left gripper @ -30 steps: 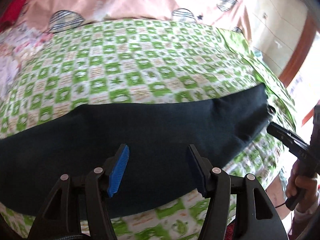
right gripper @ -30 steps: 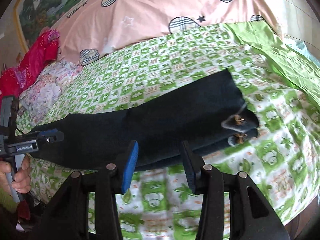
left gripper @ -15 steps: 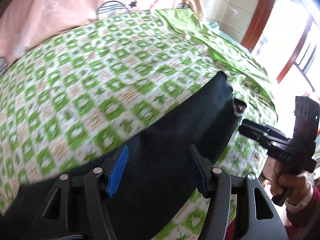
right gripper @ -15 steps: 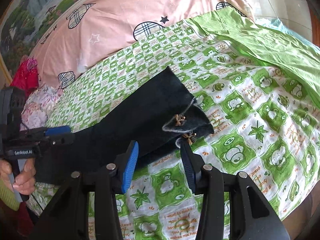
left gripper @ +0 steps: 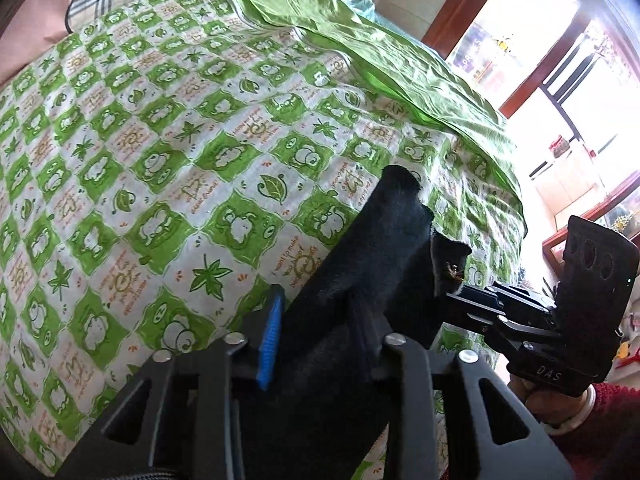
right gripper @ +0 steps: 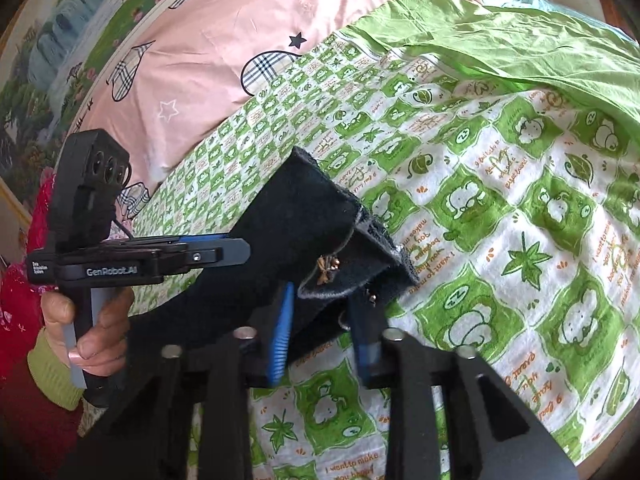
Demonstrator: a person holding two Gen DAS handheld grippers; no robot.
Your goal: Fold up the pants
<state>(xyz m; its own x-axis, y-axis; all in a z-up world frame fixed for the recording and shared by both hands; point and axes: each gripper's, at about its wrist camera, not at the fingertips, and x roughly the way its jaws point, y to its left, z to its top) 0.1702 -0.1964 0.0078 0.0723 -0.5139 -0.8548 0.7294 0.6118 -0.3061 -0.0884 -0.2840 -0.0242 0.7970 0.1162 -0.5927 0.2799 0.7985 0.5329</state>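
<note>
Dark navy pants (left gripper: pixel 384 240) lie across the green checked bedsheet (left gripper: pixel 160 160), their waist end bunched and lifted. My left gripper (left gripper: pixel 320 334) has its jaws closing, with a fold of the pants pinched between the blue pad and the other finger. In the right wrist view the pants (right gripper: pixel 288 208) rise toward the camera. There my right gripper (right gripper: pixel 323 328) is closing its jaws on the waist end, near small gold trim. The left gripper (right gripper: pixel 236 250) shows there too, clamped flat on the pants' near edge, and the right gripper (left gripper: pixel 452 300) appears in the left wrist view.
A plain green sheet (left gripper: pixel 400 72) is rumpled along the bed's far right side. A pink quilt (right gripper: pixel 240 40) with plaid hearts lies at the back. Red fabric (right gripper: pixel 16 320) sits at the left edge. A bright window (left gripper: pixel 560 60) stands beyond the bed's right side.
Both grippers have gone from open to closed on the pants. The left gripper slid right along the pants toward the waist end, and that end now stands bunched up off the sheet.
</note>
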